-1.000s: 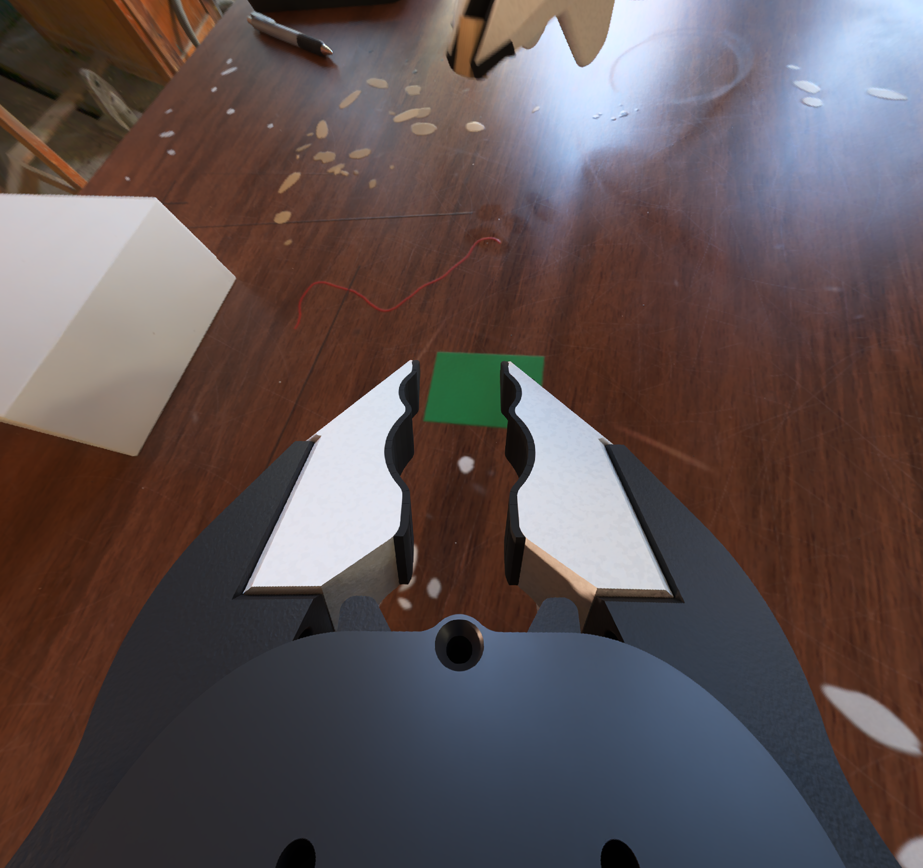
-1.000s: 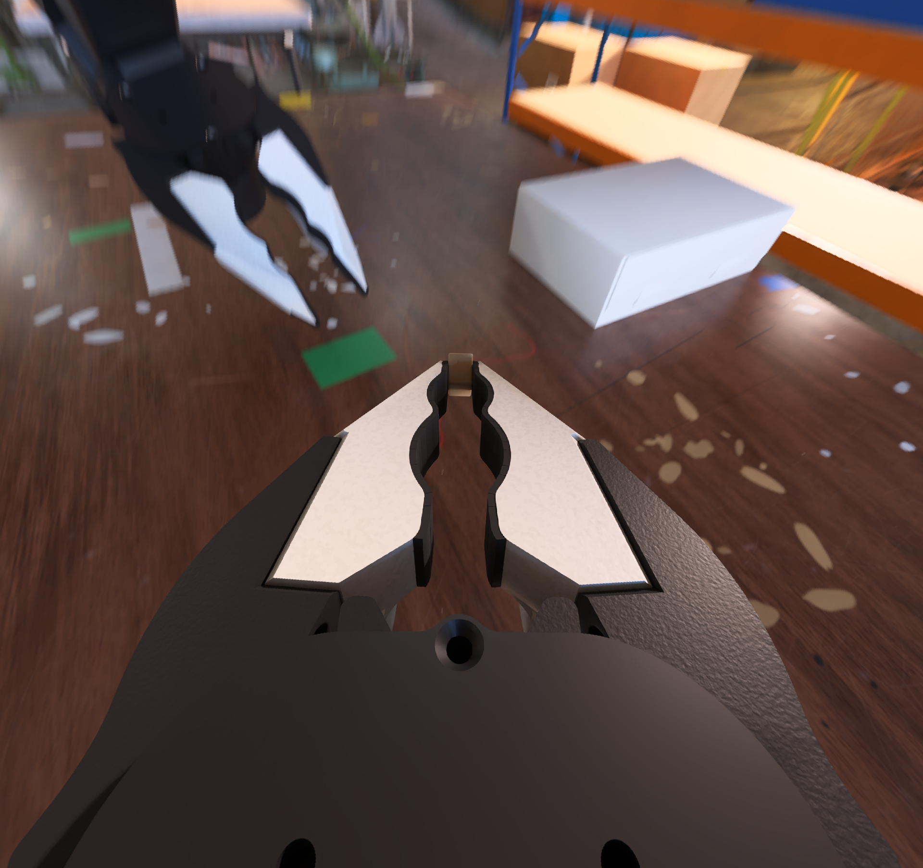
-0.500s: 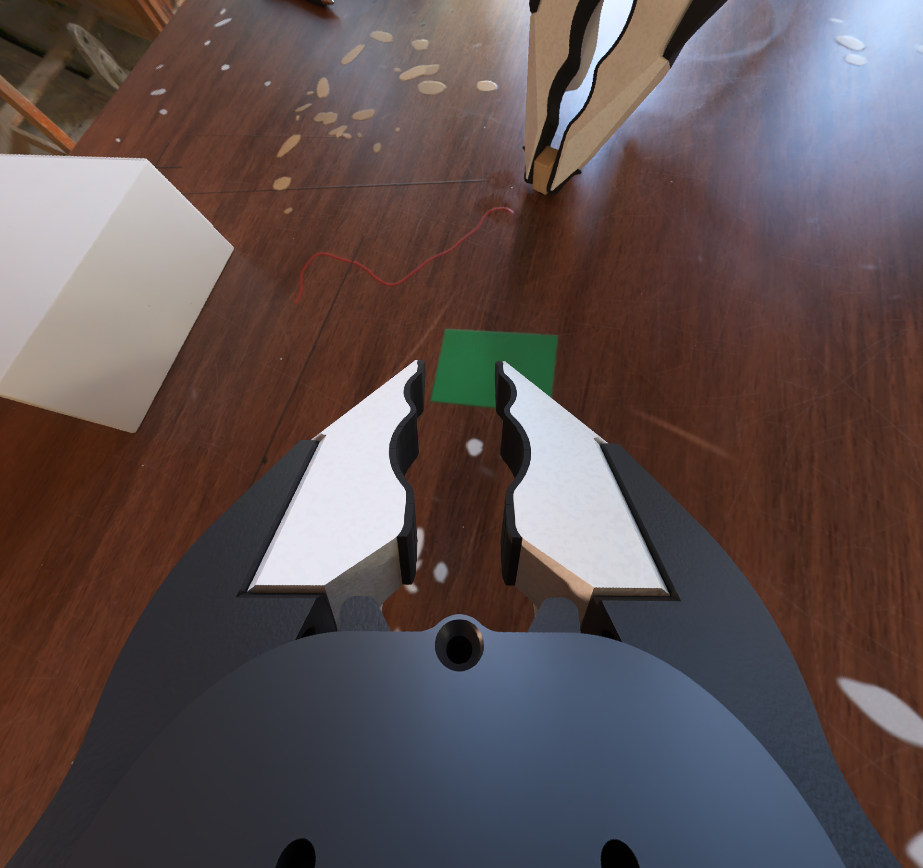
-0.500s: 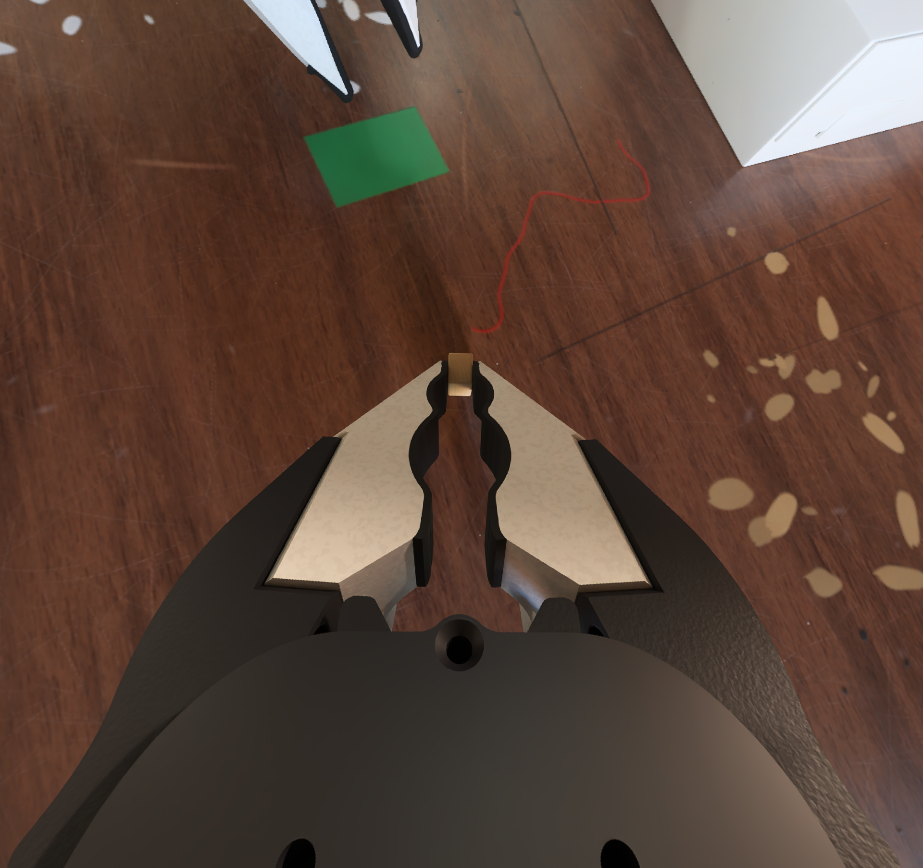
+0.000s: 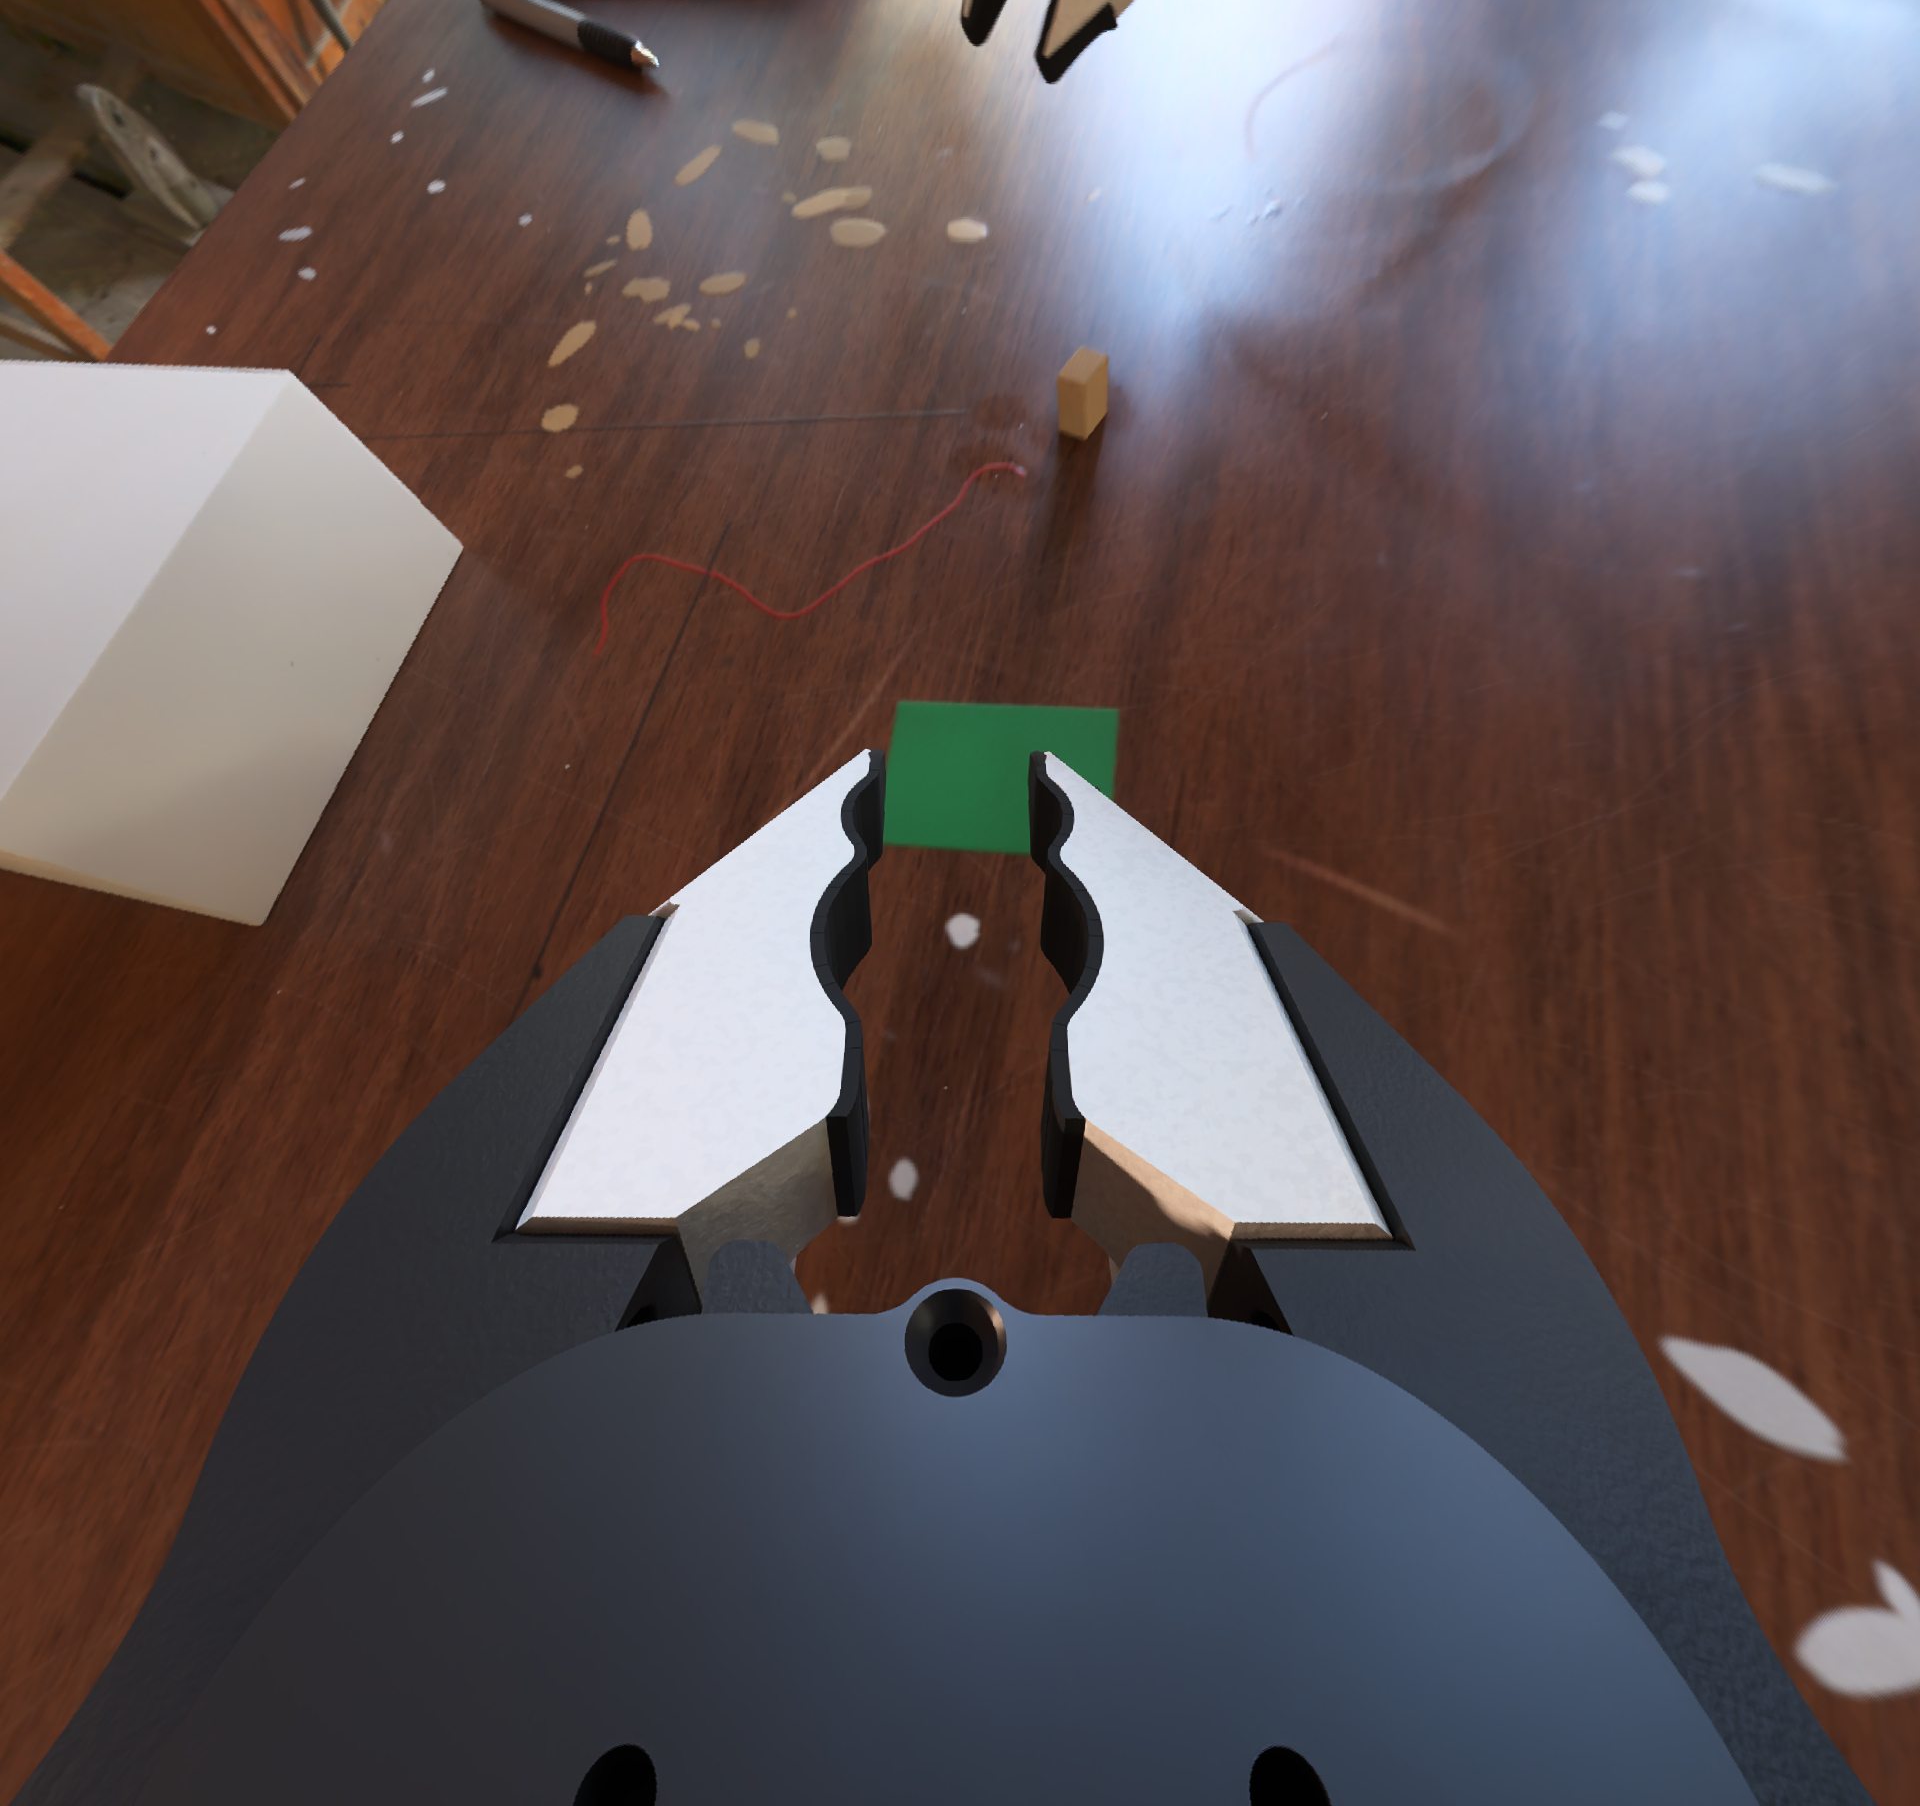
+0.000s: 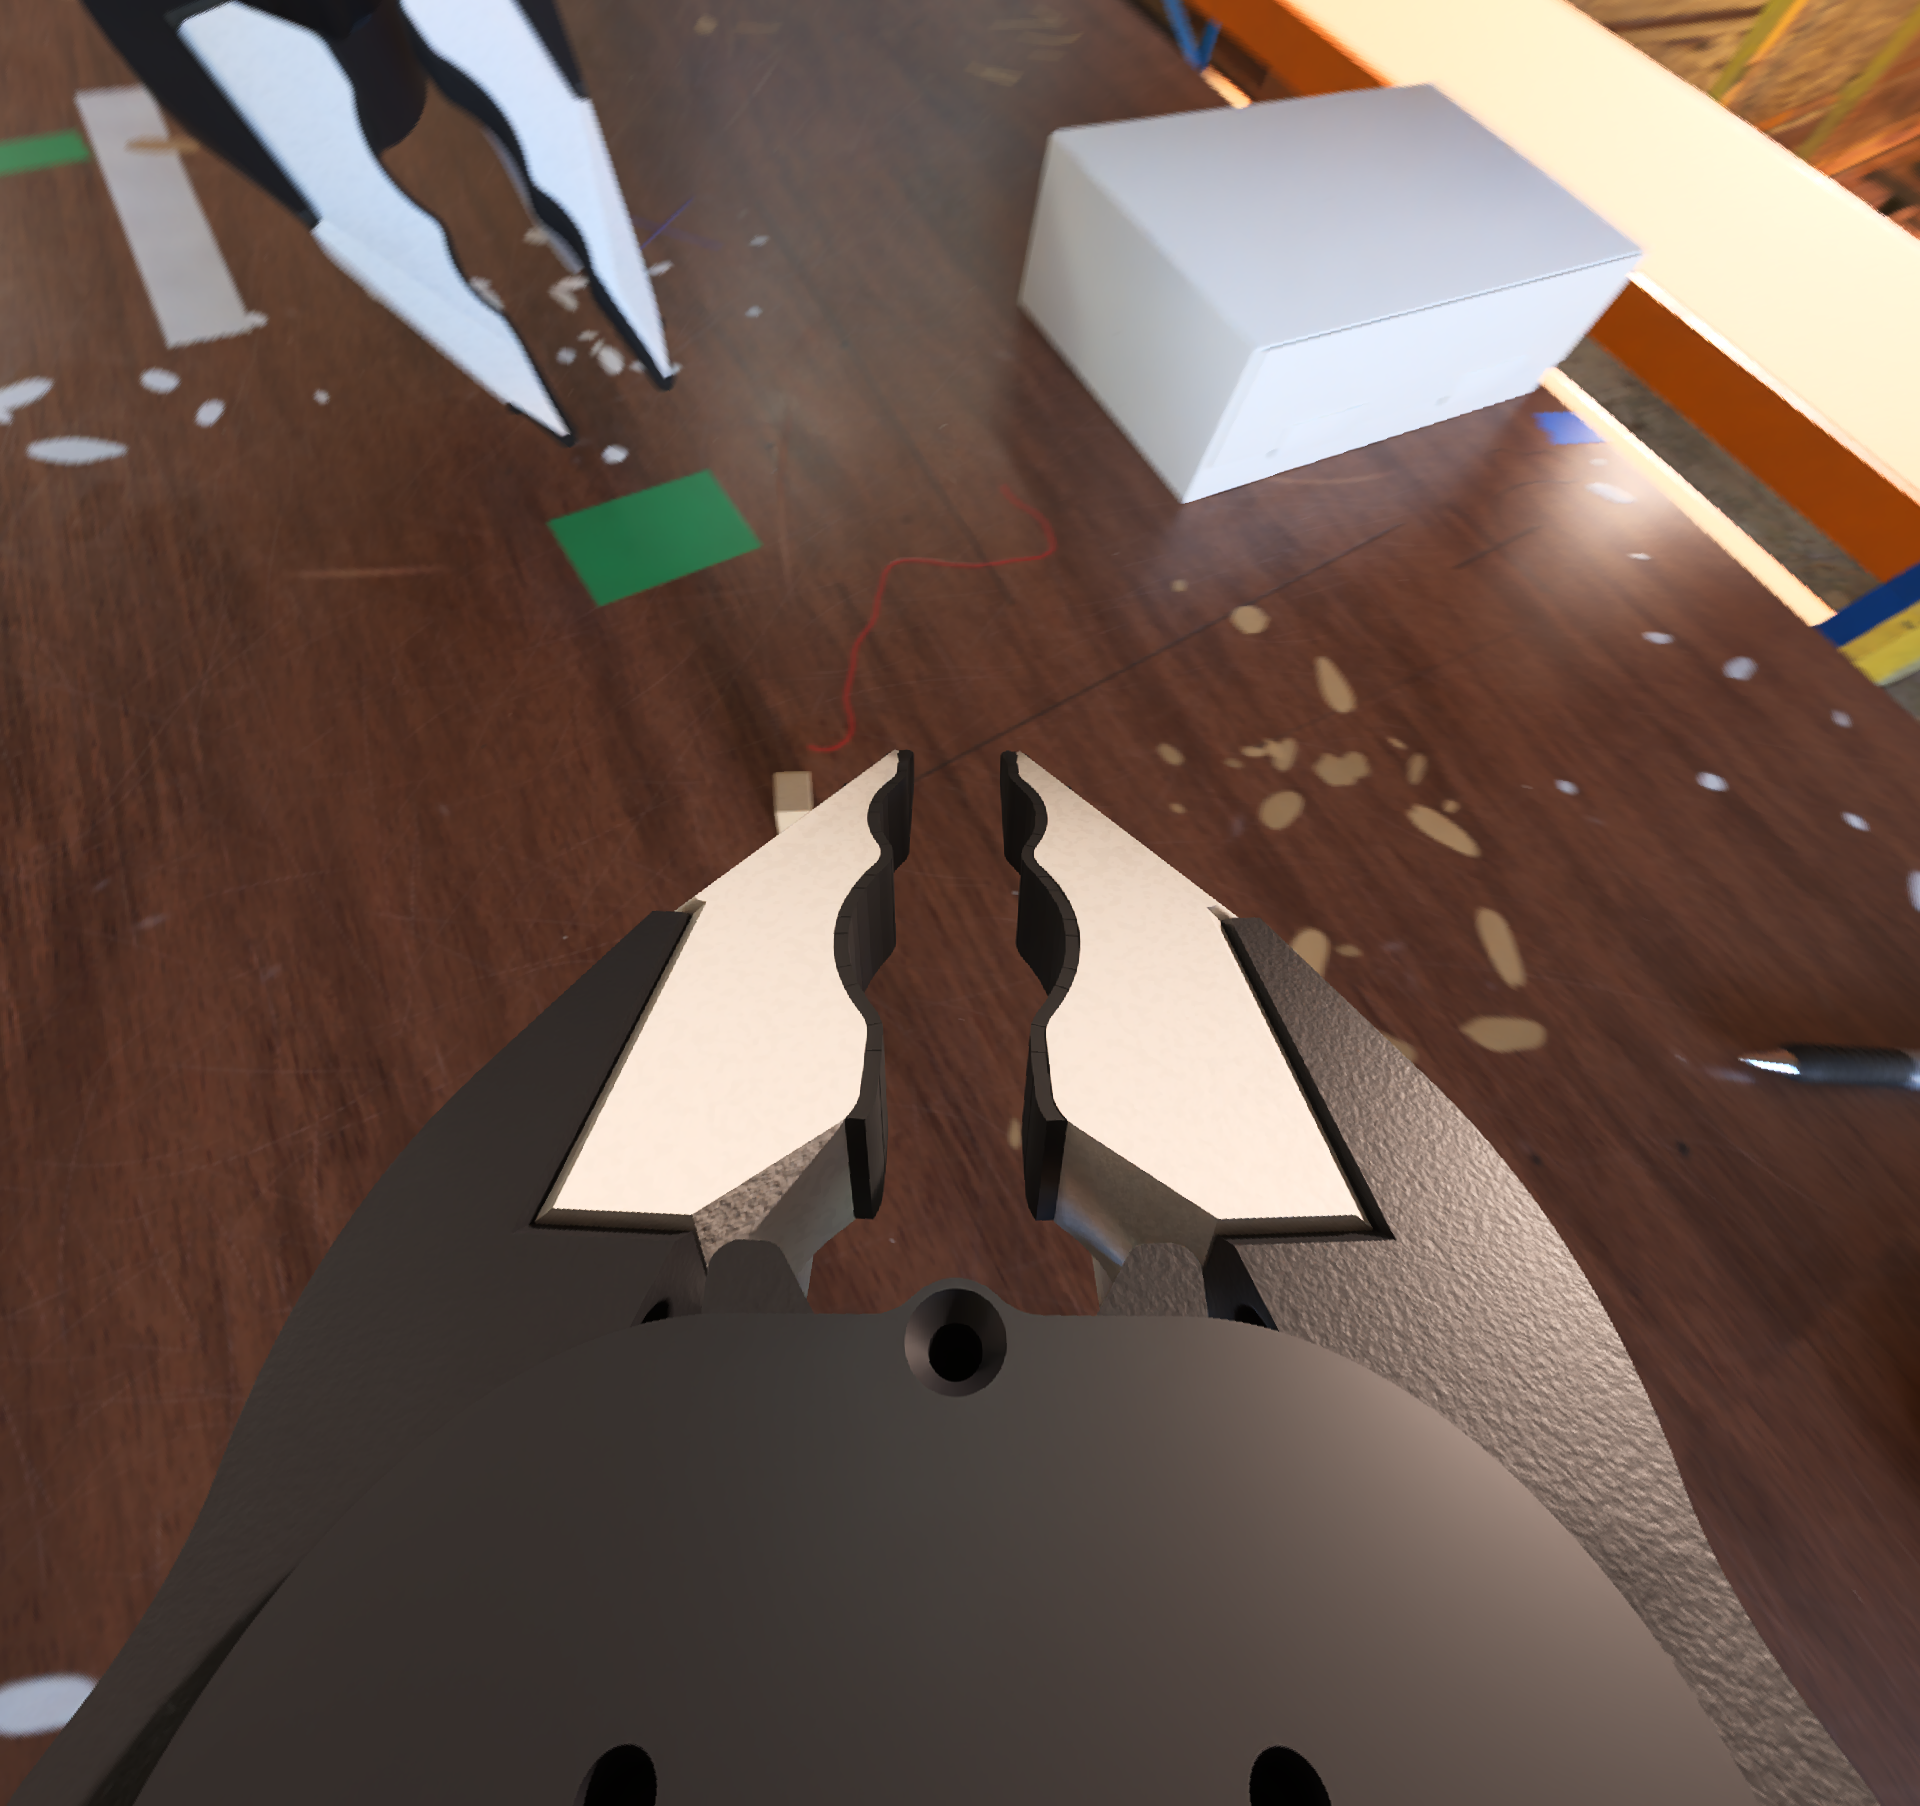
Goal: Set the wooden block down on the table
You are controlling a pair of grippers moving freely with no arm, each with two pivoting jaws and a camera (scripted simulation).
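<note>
1. While the dark wooden table (image 5: pixel 1455 821) fills both views, its surface carries scratches, pale flecks and a bright glare at the far right of the left wrist view.
2. Next in size is the white box (image 5: pixel 177 634); it sits on the table at the left of the left wrist view, and at the upper right in the right wrist view (image 6: pixel 1320 281), near the table edge.
3. As for the left gripper (image 5: pixel 956 769), its two fingers are spread with nothing between them; it hangs above the table, and its tips lie over the near edge of the green patch (image 5: pixel 977 769).
4. Concerning the right gripper (image 6: pixel 956 769), its fingers are also parted and hold nothing; in the left wrist view it shows at the top (image 5: pixel 1023 42), raised well above the table.
5. Between the green patch and the block lies a thin red thread (image 5: pixel 810 561); it curls across the wood.
6. Near the far edge lies a pen (image 5: pixel 566 21); beige chips (image 5: pixel 727 229) are scattered close to it.
7. Smallest is the wooden block (image 5: pixel 1083 391); it stands on the table, free of both grippers, just beyond the red thread's end; in the right wrist view it shows just left of the right gripper's left fingertip (image 6: pixel 793 792).
</note>
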